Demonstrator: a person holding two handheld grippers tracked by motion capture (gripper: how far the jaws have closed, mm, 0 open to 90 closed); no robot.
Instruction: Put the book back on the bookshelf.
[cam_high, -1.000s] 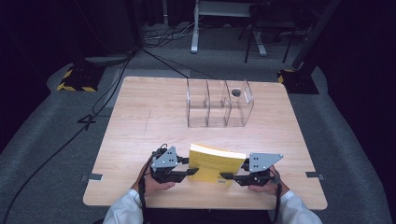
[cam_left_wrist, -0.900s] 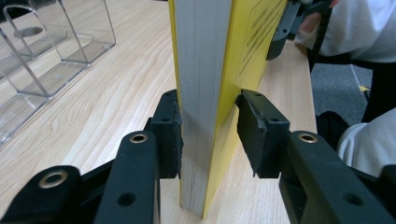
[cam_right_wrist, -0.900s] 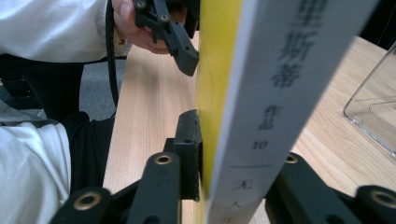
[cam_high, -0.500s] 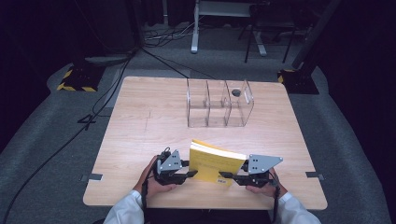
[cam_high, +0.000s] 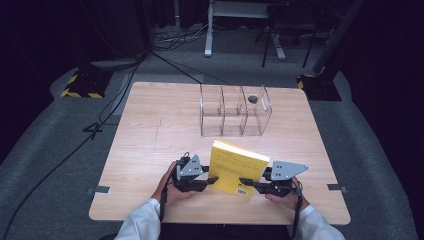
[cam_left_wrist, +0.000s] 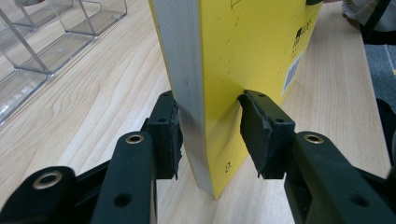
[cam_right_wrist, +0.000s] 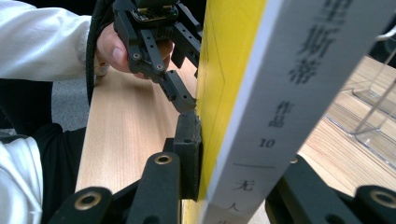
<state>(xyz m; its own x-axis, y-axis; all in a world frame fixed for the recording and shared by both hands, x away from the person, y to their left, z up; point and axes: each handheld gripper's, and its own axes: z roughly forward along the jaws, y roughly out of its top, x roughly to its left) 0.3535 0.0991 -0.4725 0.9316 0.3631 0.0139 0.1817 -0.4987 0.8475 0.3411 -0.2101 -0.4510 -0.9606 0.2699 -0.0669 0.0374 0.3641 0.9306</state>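
Since a second ago the yellow book (cam_high: 236, 169) has been tipped up from a low slant to stand nearly upright on the tabletop (cam_high: 150, 130), and both hands have drawn a little closer to the near edge.

The left gripper (cam_left_wrist: 208, 135) has its fingers (cam_left_wrist: 261, 133) spread on either side of the book's page edge: the left pad touches the pages, while the right pad stands just off the yellow cover, so the fingers are open around the book rather than clamped. The right gripper (cam_high: 246, 182) meets the book at its spine side; in the right gripper view one finger (cam_right_wrist: 189, 151) presses flat against the yellow cover and the other lies behind the white spine with its printed characters, so it is closed on the book.

The book stands between the two grippers, its barcode corner low and toward the person. Beyond the book, farther up the tabletop, sits a clear three-compartment organiser (cam_high: 235, 111), well apart from it. A small dark round object (cam_high: 252, 99) lies in the organiser's right-hand compartment.
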